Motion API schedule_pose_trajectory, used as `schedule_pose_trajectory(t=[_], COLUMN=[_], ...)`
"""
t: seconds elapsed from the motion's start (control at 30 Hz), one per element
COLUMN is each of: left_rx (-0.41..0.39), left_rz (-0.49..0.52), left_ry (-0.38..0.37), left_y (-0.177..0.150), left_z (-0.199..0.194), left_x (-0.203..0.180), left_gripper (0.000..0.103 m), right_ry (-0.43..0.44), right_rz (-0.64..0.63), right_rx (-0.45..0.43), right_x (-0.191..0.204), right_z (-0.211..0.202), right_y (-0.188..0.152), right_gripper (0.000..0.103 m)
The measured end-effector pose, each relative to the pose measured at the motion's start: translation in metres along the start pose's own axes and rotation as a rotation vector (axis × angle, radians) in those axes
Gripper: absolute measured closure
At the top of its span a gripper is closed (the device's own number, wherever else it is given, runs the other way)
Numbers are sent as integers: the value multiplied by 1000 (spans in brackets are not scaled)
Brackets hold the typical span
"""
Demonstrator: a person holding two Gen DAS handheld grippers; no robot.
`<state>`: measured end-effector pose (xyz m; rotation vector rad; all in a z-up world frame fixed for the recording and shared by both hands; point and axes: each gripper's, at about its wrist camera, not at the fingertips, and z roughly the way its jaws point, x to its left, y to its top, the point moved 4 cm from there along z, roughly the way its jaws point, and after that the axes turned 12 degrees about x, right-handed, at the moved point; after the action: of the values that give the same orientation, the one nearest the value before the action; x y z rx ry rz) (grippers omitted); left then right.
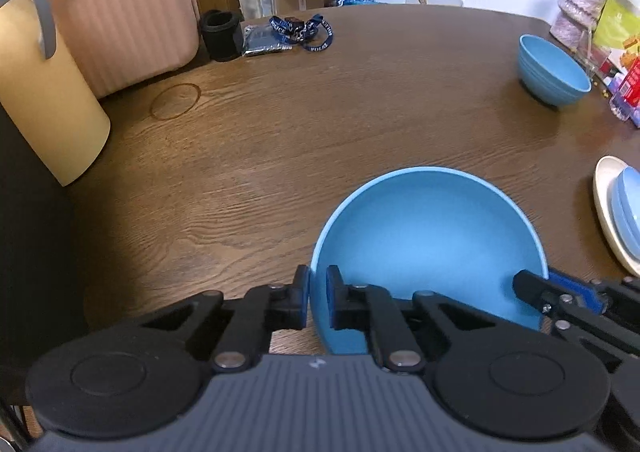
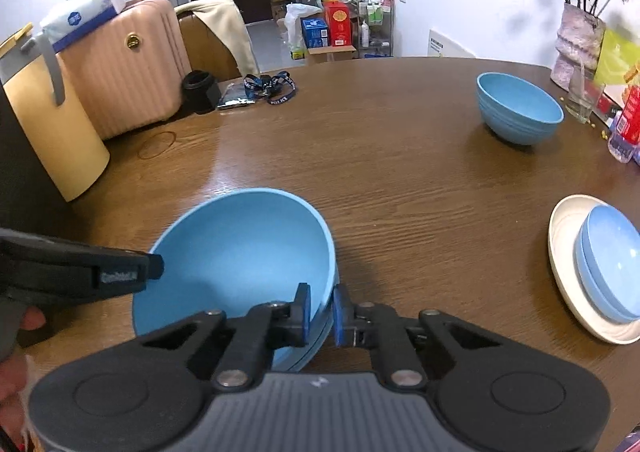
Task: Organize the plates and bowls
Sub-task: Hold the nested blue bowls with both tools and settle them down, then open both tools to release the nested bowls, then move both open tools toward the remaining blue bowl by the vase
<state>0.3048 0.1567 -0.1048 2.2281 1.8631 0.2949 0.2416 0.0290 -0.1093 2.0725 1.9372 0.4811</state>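
Observation:
A large blue bowl [image 1: 430,240] [image 2: 240,252] sits on the brown wooden table [image 1: 280,140], held from both sides. My left gripper [image 1: 318,298] is shut on the bowl's left rim, one pad outside and one inside. My right gripper [image 2: 321,316] is shut on the bowl's right rim in the same way. The left gripper also shows in the right wrist view at the bowl's left edge [image 2: 132,272]. A second blue bowl [image 1: 552,70] [image 2: 518,108] stands at the far right. A cream plate [image 2: 568,272] [image 1: 604,204] with a pale blue dish [image 2: 612,264] on it lies at the right.
A yellow bin [image 1: 44,92] and a pink suitcase [image 1: 124,12] stand at the left. A black cup [image 1: 222,34], a blue lanyard [image 1: 304,32] and a foil packet lie at the far side. A flower vase [image 2: 580,36], a glass [image 2: 582,98] and packages crowd the right edge.

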Motion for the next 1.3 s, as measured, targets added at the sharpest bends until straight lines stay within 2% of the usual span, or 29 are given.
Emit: schedule_pose_trajectory(t=[0.37,0.47,0.53,0.57,0.6,0.63,0.67,0.73,0.77,0.8,0.97,1.3], left_rx=[3,-3,-17,-29,-39,-51,-63,-82,-90,-100,-95,-104], left_rz=[1,-13,-20,-26,-34,-42,-52,-77,-96,-118,-166,-169], left_ry=[8,-8,-11,-8,-5,-1,1,3,0,-7,-38,-36], left_y=[0,-1,-1,-1,-1,-1,-1,-1,-1,-1,-2,-9], left_z=[-2,-5,-10,-14,-17,-20,-23,-30,-33,-37,-42,-48], left_x=[-2,0,1,3,4,6,7,11,13,16,23,24], left_gripper=[93,89,74,68,55,44,38,12,5,0,0,0], right_ry=[-26,-9,-14,-16,-17,-16,-15,-21,-27,-28,-19,-28], right_rz=[-19,3,10,15,21,28,35,49,59,66,109,114], right_rx=[13,13,-4,-16,-30,-42,-52,-63,-69,-71,-48,-53], right_x=[4,2,-1,-2,-3,-4,-6,-8,-10,-11,-18,-18], right_z=[4,1,-4,-7,-10,-14,-17,-22,-25,-26,-31,-39], right_y=[2,3,3,3,3,3,3,3,3,3,0,-6], right_gripper=[93,89,79,66,52,47,40,24,11,3,0,0])
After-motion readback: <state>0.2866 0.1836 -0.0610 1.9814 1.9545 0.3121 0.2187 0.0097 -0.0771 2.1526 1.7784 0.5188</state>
